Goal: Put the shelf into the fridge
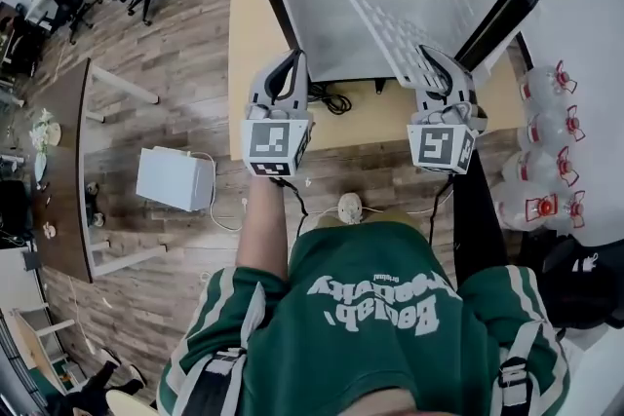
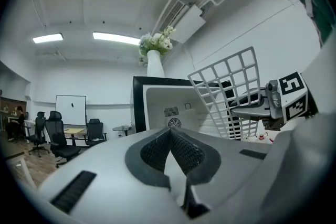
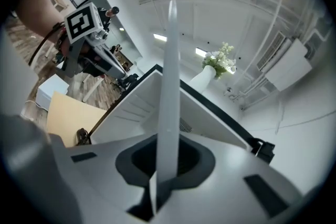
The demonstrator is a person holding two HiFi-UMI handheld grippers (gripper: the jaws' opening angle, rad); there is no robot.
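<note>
A small black fridge [image 1: 322,24] stands open on a wooden table [image 1: 249,63], its white inside facing me and its door [image 1: 517,0] swung out to the right. My right gripper [image 1: 431,65] is shut on the near edge of the white wire shelf [image 1: 395,34], which hangs tilted at the right of the fridge opening. In the right gripper view the shelf [image 3: 169,86] shows edge-on, clamped between the pads. The left gripper view shows its grid [image 2: 231,86] beside the fridge [image 2: 163,105]. My left gripper [image 1: 292,63] hovers at the opening's left, shut and holding nothing [image 2: 171,130].
Several water bottles [image 1: 546,151] stand on the floor at the right. Black cables [image 1: 331,97] lie on the table before the fridge. A white box [image 1: 175,178] sits on the floor to the left, beside a dark table [image 1: 63,170]. A vase of flowers [image 2: 156,60] tops the fridge.
</note>
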